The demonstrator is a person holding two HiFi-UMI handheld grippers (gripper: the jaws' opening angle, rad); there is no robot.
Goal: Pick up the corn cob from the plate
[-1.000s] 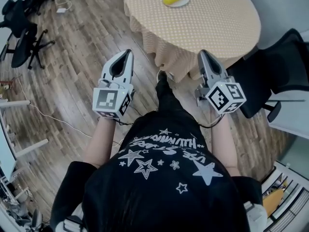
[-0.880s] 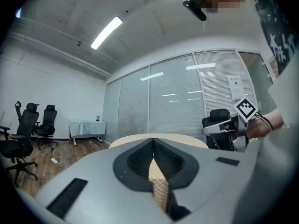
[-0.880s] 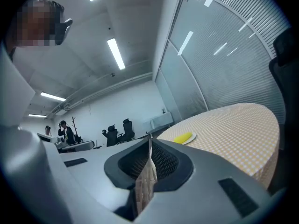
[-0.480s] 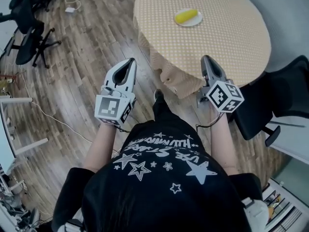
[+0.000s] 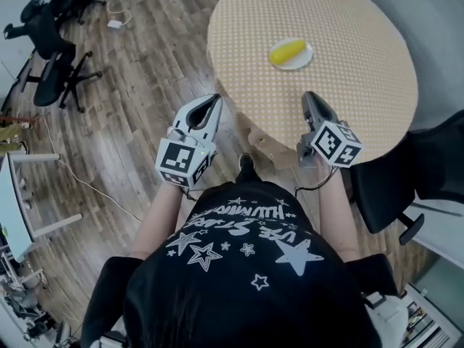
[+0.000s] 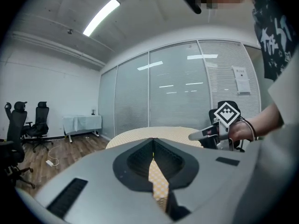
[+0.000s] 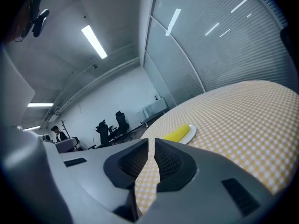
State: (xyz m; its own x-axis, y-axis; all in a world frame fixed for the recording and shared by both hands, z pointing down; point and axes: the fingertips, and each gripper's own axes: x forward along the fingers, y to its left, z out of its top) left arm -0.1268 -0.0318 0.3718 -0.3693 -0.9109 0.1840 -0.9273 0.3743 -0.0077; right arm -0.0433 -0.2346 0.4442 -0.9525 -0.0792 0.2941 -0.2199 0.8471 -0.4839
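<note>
The corn cob (image 5: 287,50) lies on the plate (image 5: 305,59); well short of that plate the right claw (image 5: 309,96) and left claw (image 5: 215,99) are pinched closed and empty, so the right should spread wide before straddling the cob.

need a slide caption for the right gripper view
Shut, empty right gripper aimed across the checked round table toward the corn cob lying on its white plate.

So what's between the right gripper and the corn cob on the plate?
Only bare checked tablecloth lies between the right gripper and the corn cob on its plate; the head view and right gripper view both show it.
</note>
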